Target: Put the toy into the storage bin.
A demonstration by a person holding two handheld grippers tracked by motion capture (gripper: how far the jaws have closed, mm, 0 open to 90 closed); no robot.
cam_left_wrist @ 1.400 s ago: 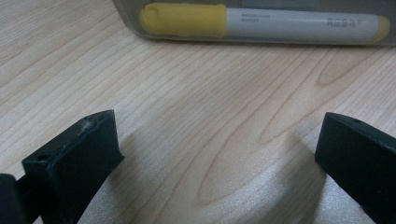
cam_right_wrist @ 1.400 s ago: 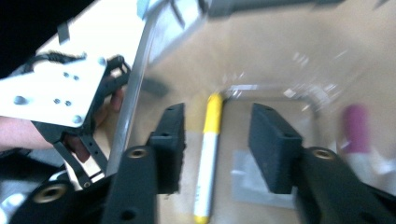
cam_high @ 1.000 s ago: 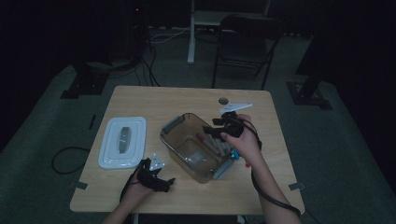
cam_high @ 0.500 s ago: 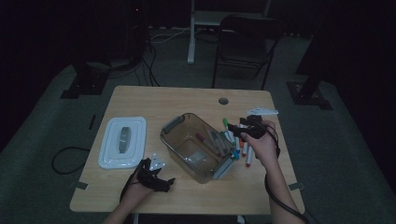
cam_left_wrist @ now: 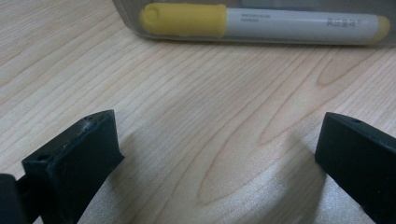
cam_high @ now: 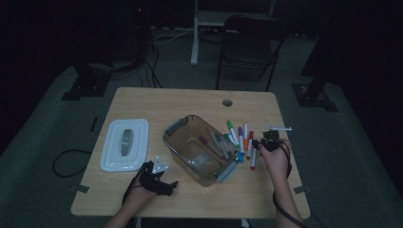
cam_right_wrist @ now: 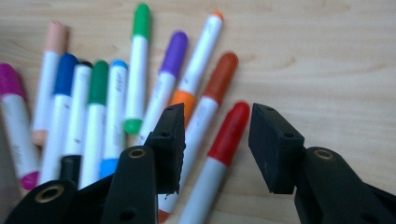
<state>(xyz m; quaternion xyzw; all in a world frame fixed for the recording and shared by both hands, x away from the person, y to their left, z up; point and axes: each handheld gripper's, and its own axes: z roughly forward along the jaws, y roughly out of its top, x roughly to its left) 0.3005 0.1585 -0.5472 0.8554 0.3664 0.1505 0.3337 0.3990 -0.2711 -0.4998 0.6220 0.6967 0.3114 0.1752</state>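
Red marker (cam_right_wrist: pixel 223 148) between closing jaws of right tool (cam_right_wrist: pixel 217 144), pads not yet touching it

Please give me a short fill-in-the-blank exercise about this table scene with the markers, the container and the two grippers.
1. The jaws of the right gripper stand around a marker with a ____ cap.
2. The white lid lies to the ____ of the clear container in the high view.
3. The marker before the left gripper has a ____ cap.

Missing words: red; left; yellow

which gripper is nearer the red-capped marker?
Right. The right gripper has its fingers straddling the red-capped marker; the left gripper sits across the clear bin.
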